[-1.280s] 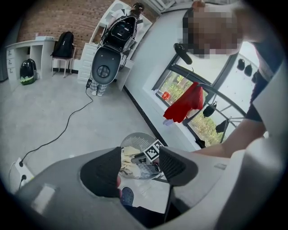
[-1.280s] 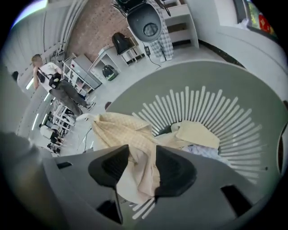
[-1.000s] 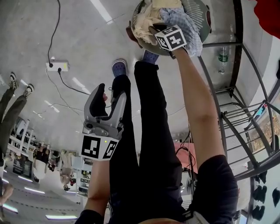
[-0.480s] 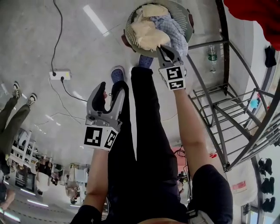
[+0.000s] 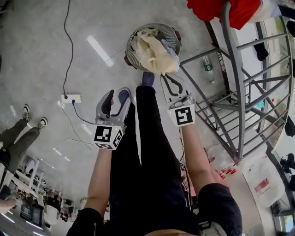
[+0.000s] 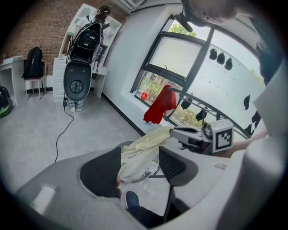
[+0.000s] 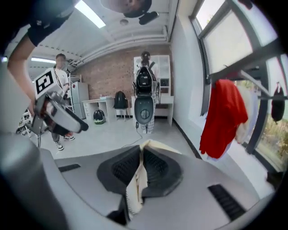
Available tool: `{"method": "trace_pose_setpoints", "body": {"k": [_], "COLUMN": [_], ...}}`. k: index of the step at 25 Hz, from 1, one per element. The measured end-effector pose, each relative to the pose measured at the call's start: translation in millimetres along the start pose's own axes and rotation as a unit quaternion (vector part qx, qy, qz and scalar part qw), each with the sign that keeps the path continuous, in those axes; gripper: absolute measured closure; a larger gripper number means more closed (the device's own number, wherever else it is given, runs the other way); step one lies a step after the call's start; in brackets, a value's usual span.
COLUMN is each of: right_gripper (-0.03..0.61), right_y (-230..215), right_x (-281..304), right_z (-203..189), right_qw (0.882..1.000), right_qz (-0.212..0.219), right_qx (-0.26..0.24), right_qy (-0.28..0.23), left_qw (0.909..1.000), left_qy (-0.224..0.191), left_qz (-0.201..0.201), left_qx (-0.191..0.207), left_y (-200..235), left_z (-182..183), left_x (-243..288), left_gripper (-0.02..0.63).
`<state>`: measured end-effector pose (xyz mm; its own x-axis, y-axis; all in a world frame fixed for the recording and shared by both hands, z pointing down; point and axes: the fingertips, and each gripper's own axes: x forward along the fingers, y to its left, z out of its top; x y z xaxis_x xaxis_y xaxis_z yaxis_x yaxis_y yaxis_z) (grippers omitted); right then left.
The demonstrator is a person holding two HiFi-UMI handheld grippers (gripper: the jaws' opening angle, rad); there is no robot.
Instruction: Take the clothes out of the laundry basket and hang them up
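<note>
Between the right gripper's (image 5: 166,77) jaws, a cream garment (image 5: 150,49) above the basket (image 5: 172,33).

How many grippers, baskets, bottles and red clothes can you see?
Grippers: 2, the left gripper and the right gripper, shut on a cream garment
Laundry basket: 1
Water bottle: 1
Red garment: 1
Total: 5

There were two grippers, the left gripper (image 5: 116,98) and the right gripper (image 5: 165,77). One basket (image 5: 172,33), one cream garment (image 5: 150,48), one red garment (image 5: 239,10), one rack (image 5: 230,69), one bottle (image 5: 208,64), one power strip (image 5: 71,98) and two blue shoes (image 5: 148,78) showed.
</note>
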<state>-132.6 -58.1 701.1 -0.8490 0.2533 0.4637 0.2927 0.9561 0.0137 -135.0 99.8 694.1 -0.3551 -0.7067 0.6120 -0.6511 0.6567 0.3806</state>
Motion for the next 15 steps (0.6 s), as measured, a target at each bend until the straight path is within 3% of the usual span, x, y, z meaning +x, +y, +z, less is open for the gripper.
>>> {"method": "trace_pose_setpoints", "body": {"k": [3,6,12,15], "right_gripper": [0.551,0.552,0.551,0.551], "right_y": [4.5,17.6,53.4,63.3], "right_x": [-40.4,-75.1,-172.7,-221.4], "right_z": [56.3,110.4,202.0,241.2], "right_qw": [0.999,0.999,0.992,0.987], "right_qz": [-0.005,-0.018,0.013,0.009], "right_qx": [-0.032,-0.029,-0.109,-0.15], "right_qy": [-0.012,-0.042,-0.065,-0.065], "left_qw": [0.9997,0.9986,0.9925,0.9863], "left_qy": [-0.017,-0.038,-0.069,-0.067], "left_qz": [-0.012,-0.025,-0.065,-0.102], "left_qx": [0.016,0.029,0.077,0.111], "left_y": [-7.3,-8.5,-41.1,-66.8], "left_z": [24.6,55.8,115.7,139.1], "left_x": [-9.9,-25.7,-59.3,-67.4], "left_gripper": [0.362,0.362,0.362,0.362]}}
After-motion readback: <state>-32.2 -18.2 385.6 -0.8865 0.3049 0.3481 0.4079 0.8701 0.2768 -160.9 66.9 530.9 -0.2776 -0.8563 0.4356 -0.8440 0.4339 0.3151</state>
